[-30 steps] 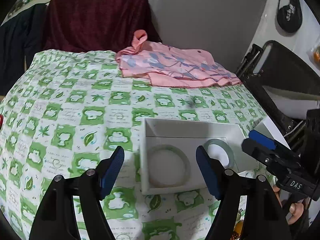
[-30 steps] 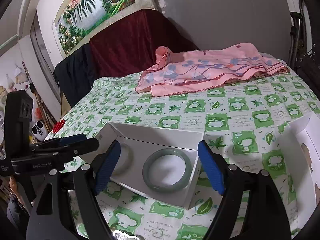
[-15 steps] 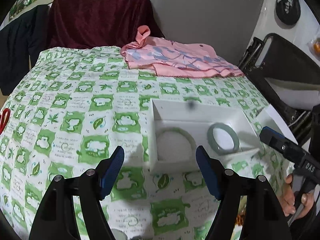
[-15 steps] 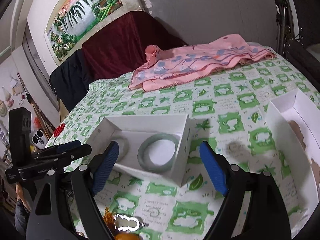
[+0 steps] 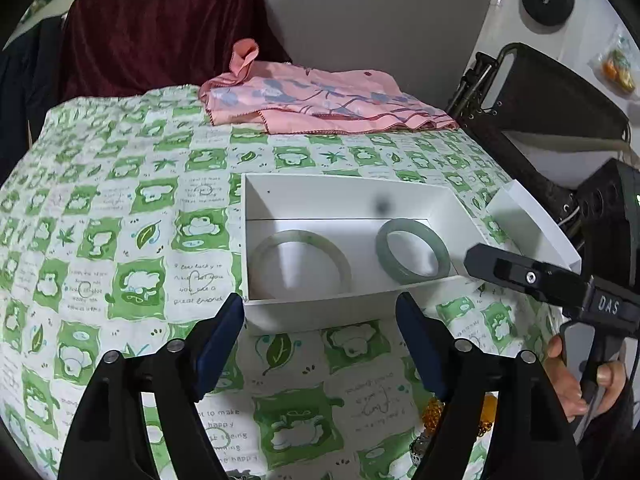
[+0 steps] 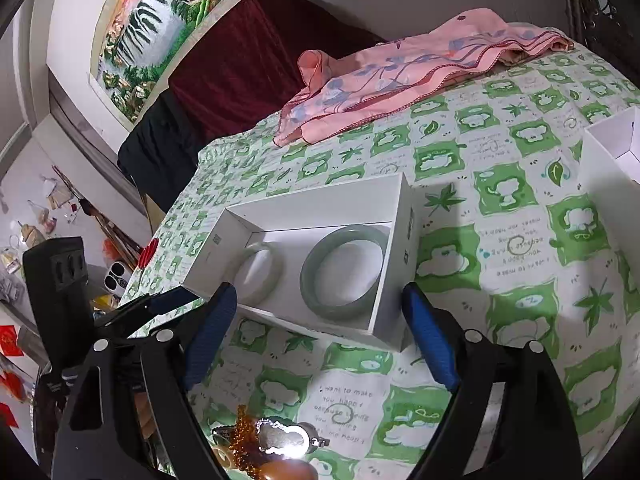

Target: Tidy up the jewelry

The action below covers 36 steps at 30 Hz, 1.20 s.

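Both of my grippers are empty. The left gripper [image 5: 320,336] and the right gripper [image 6: 320,334] have their fingers spread wide, nothing between them, and both sets have just been opening further. Both hover near the front wall of the white box [image 5: 344,196], short of it.

Contents of the box: two jade-green bangles lying flat on its floor, side by side and apart. The paler bangle [image 5: 302,262] sits at the left; the greyer-green bangle [image 5: 412,256] sits at the right, close to the right wall. Nothing else is visible in the box. A second white box [image 6: 612,148], open, stands well apart to the right on the surface [image 5: 120,208]; what it holds I cannot tell.

Loose items remain on the surface just below my fingers: a silver pendant [image 6: 286,438] touching a cluster of amber beads [image 6: 244,444].

Handling judgement: the bangles look rigid, smooth and likely slippery, and probably brittle if dropped. I would pinch across the band at one side. The pendant and beads look light, limp and liable to tangle, so I would take hold at the solid silver piece.
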Motion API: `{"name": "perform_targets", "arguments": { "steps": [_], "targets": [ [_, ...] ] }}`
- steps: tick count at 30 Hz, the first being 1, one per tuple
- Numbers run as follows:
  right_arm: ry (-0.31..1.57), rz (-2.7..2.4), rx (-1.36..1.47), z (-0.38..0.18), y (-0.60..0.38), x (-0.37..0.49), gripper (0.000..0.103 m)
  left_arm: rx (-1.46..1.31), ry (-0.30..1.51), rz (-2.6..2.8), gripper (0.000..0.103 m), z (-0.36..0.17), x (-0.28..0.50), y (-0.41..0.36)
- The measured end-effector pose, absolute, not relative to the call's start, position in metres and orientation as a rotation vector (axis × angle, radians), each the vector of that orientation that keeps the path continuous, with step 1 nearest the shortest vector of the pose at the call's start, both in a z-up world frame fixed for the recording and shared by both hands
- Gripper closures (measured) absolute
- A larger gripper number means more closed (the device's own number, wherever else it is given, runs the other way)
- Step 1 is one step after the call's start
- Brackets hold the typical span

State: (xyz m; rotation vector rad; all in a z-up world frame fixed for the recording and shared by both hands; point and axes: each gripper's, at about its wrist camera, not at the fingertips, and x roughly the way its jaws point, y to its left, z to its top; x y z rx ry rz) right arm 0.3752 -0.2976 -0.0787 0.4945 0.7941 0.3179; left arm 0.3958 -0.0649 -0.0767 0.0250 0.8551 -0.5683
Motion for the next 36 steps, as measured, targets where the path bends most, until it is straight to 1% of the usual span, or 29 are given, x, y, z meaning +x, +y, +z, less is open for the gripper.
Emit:
{"name": "perform_targets", "arguments": {
  "steps": [2, 10, 15, 16, 17, 18, 20, 25, 28, 32, 33, 36],
  "targets": [
    [0.792, 0.317, 0.493, -0.078, -0.296, 0.376, 0.019, 0.027, 0.854, -0.57, 0.026, -0.077, 0.394, -0.065],
    [0.791, 0.356, 0.466, -0.077, -0.289, 0.377, 0.019, 0.016, 0.861, -0.557, 0.025, -0.077, 0.386, -0.052],
    [0.703, 0.241, 0.387, -0.061, -0.294, 0.36, 0.019, -0.007, 0.814, -0.466, 0.022, -0.067, 0.375, -0.03],
    [0.693, 0.224, 0.372, -0.059, -0.294, 0.355, 0.014, -0.016, 0.809, -0.446, 0.02, -0.066, 0.374, -0.025],
    [0.695, 0.199, 0.355, -0.059, -0.293, 0.348, 0.01, -0.03, 0.802, -0.405, 0.015, -0.065, 0.37, -0.014],
    [0.702, 0.185, 0.346, -0.061, -0.293, 0.343, 0.007, -0.036, 0.801, -0.381, 0.011, -0.066, 0.367, -0.007],
    [0.738, 0.157, 0.321, -0.068, -0.291, 0.333, 0.007, -0.05, 0.813, -0.316, 0.01, -0.069, 0.36, 0.011],
    [0.802, 0.061, 0.243, -0.085, -0.292, 0.304, 0.007, -0.057, 0.87, -0.249, 0.009, -0.081, 0.346, 0.038],
    [0.857, 0.058, 0.279, -0.097, -0.298, 0.296, 0.007, -0.02, 0.889, -0.236, 0.009, -0.087, 0.33, 0.044],
    [0.856, 0.069, 0.288, -0.098, -0.301, 0.289, 0.007, 0.029, 0.898, -0.241, 0.007, -0.094, 0.312, 0.046],
    [0.862, 0.071, 0.275, -0.099, -0.3, 0.288, 0.006, 0.045, 0.906, -0.24, 0.006, -0.097, 0.309, 0.046],
    [0.895, 0.07, 0.189, -0.099, -0.29, 0.283, 0.006, 0.109, 0.929, -0.23, 0.006, -0.107, 0.301, 0.044]
  ]
}}
